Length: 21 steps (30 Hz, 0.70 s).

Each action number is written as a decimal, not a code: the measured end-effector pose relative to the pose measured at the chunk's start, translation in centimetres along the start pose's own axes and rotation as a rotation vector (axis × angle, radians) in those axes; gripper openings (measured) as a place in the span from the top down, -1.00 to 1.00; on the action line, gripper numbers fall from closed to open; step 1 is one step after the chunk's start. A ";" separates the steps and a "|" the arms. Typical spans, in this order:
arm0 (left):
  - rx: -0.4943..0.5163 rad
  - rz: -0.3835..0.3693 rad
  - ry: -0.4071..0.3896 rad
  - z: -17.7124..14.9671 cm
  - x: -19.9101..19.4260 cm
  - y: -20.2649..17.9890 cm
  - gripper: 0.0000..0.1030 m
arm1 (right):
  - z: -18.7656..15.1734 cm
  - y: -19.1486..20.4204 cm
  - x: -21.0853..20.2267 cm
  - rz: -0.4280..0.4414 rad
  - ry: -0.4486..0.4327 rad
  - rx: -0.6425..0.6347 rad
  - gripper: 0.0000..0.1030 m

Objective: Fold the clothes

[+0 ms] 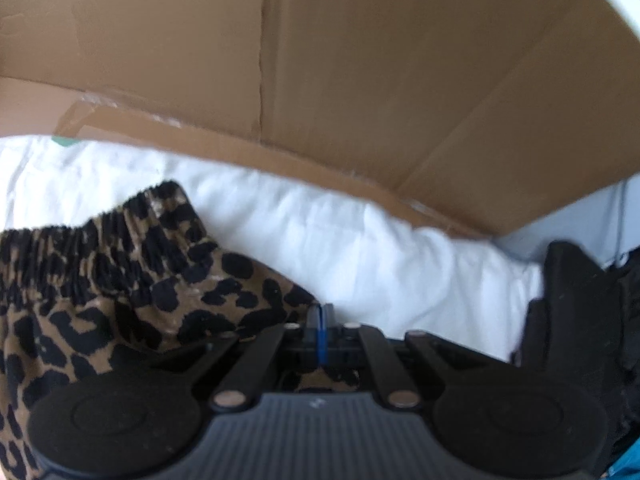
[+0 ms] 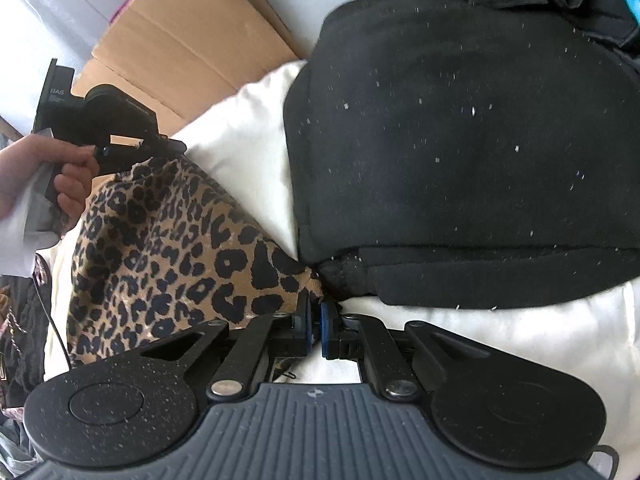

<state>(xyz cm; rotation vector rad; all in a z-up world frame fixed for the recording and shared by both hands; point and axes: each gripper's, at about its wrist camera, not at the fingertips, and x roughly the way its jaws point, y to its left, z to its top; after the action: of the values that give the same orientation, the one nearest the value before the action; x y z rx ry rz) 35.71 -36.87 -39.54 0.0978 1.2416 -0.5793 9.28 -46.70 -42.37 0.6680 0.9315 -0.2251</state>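
A leopard-print garment (image 2: pixel 168 248) hangs slack between two hand-held tongs above white bedding (image 2: pixel 248 140), pinched at each end. The left gripper (image 1: pixel 320 320) has its blue-lined tips pressed together on a fold of the printed cloth just below the gathered elastic waistband (image 1: pixel 80 256), which rises to the left of those tips. The right gripper (image 2: pixel 316 320) has its jaws nearly together on a corner of the same cloth, directly ahead of its tips. A folded black garment (image 2: pixel 472 152) lies flat just beyond and to the right of the right tips, touching the leopard cloth at that corner — brown cardboard (image 1: pixel 320 60) stands ahead of the left tongs. The person's hand (image 2: pixel 60 184) on the left tool's handle shows far to the left of the right tongs.

The cloth appears thin, light and limp: it sags and creases between the two grips, so it would likely drape rather than hold a line. The ribbed waistband looks like the firmest part to hold — the corners and hem edges the next best. How far the folding stands cannot be judged from this.
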 end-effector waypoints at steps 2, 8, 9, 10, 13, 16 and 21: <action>0.006 -0.002 0.017 0.0 0.5 0.2 0.93 | 0.1 0.1 -0.1 -0.003 0.009 0.001 0.84; 0.059 -0.038 0.011 1.3 -2.7 0.7 0.73 | 0.5 -0.2 -1.9 -0.016 -0.006 0.022 0.45; 0.065 -0.041 0.004 1.6 -3.4 1.0 0.71 | 0.6 -0.3 -2.3 -0.018 -0.016 0.025 0.45; 0.074 -0.038 -0.003 2.0 -4.2 1.3 0.69 | 0.7 -0.2 -2.7 -0.023 -0.030 0.024 0.45; 0.101 -0.012 -0.022 3.3 -6.2 2.6 0.67 | 1.3 0.2 -3.5 -0.027 -0.077 0.007 0.45; 0.123 0.020 -0.032 4.5 -7.4 4.0 0.64 | 1.8 1.1 -3.5 -0.018 -0.091 -0.013 0.45; 0.165 0.049 -0.043 5.3 -8.5 6.4 0.25 | 2.6 2.6 -3.1 -0.005 -0.108 -0.046 0.45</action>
<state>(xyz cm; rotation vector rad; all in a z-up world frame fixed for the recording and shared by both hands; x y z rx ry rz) 41.58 -30.35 -31.48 0.2517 1.1460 -0.6377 10.39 -46.61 -37.64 0.6055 0.8323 -0.2409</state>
